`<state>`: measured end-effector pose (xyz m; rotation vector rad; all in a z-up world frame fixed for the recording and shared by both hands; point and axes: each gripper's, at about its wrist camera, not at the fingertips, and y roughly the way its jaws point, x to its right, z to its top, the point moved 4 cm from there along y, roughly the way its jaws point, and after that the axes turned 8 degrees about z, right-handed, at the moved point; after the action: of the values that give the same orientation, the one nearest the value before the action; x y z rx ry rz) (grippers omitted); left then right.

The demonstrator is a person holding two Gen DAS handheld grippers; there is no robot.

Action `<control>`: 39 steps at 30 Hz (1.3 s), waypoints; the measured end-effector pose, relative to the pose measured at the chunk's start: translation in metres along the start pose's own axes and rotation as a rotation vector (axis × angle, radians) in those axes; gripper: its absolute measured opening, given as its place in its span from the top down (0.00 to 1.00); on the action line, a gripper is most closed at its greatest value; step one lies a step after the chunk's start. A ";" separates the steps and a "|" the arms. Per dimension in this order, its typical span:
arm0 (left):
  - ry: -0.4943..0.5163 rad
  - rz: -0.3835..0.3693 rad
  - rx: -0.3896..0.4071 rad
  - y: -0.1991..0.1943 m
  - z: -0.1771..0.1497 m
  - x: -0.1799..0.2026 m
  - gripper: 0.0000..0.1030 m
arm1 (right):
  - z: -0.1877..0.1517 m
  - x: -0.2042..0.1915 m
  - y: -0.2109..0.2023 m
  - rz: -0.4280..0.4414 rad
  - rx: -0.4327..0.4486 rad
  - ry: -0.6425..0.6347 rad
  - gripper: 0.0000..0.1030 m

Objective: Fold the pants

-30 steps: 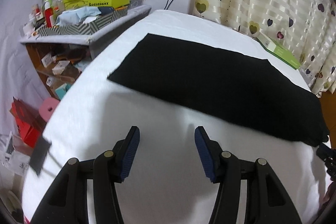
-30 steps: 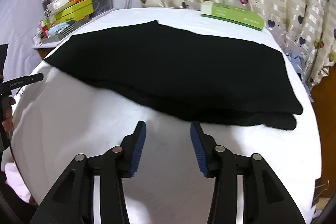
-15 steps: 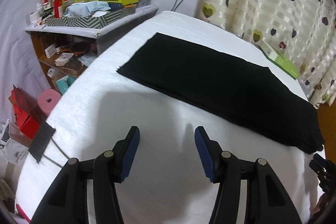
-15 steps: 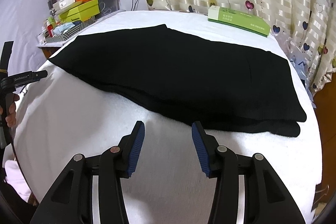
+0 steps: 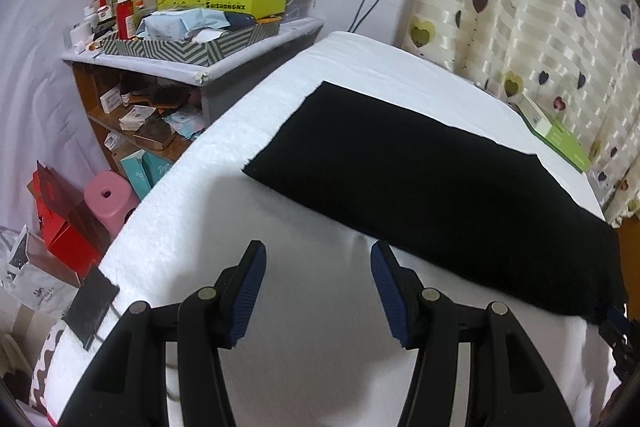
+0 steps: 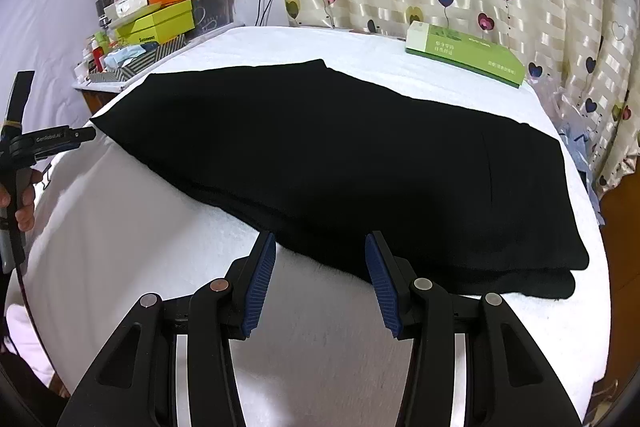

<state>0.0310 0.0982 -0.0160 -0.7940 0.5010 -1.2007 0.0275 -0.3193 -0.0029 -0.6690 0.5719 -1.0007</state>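
While the bed (image 5: 304, 355) lay under both tongs, the black pants (image 6: 344, 163) stretched flat just ahead of them, prob. already halved lengthwise, w/ layered edges at the right end. Left tongs (image 5: 318, 291) and right tongs (image 6: 320, 283) gaped wide, holding nothing, likely poised for another fold. Seams, waistband hard to make out.

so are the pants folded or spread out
Folded once lengthwise: the pants show two stacked layers at the right end, lying flat on the bed.

Your left gripper (image 5: 318, 287) hangs with jaws spread over the white bed (image 5: 320, 347), just short of the black pants (image 5: 432, 187), which seem folded flat.
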 end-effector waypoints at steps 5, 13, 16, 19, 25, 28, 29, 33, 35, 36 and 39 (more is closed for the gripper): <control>-0.016 -0.011 -0.002 0.006 0.005 0.000 0.44 | 0.004 0.003 0.001 -0.012 0.002 0.004 0.53; -0.119 -0.062 -0.001 0.019 0.016 -0.011 0.43 | 0.007 0.007 0.000 -0.020 0.010 0.019 0.53; -0.126 -0.054 0.004 0.023 0.020 -0.009 0.43 | 0.007 0.009 0.001 -0.017 0.008 0.023 0.53; -0.134 -0.057 0.003 0.028 0.026 -0.007 0.41 | 0.006 0.010 0.001 -0.016 0.008 0.027 0.53; -0.179 -0.081 -0.013 0.036 0.037 -0.009 0.41 | 0.005 0.012 0.001 -0.014 0.011 0.039 0.53; -0.196 -0.104 -0.016 0.035 0.037 -0.008 0.41 | 0.004 0.014 0.001 -0.008 0.015 0.047 0.53; -0.202 -0.118 -0.016 0.034 0.035 -0.009 0.41 | 0.003 0.014 0.002 -0.005 0.012 0.050 0.53; -0.229 -0.135 -0.005 0.033 0.032 -0.011 0.41 | 0.003 0.013 0.004 0.000 0.011 0.049 0.53; -0.238 -0.131 -0.010 0.034 0.034 -0.010 0.41 | 0.003 0.013 0.003 0.003 0.015 0.048 0.53; -0.240 -0.131 -0.010 0.035 0.036 -0.009 0.41 | 0.004 0.013 0.002 0.004 0.019 0.049 0.53; -0.241 -0.126 -0.017 0.039 0.040 -0.008 0.51 | 0.004 0.015 0.000 0.001 0.025 0.054 0.53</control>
<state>0.0821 0.1224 -0.0211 -0.9819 0.2666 -1.1983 0.0368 -0.3315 -0.0025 -0.6209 0.6053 -1.0260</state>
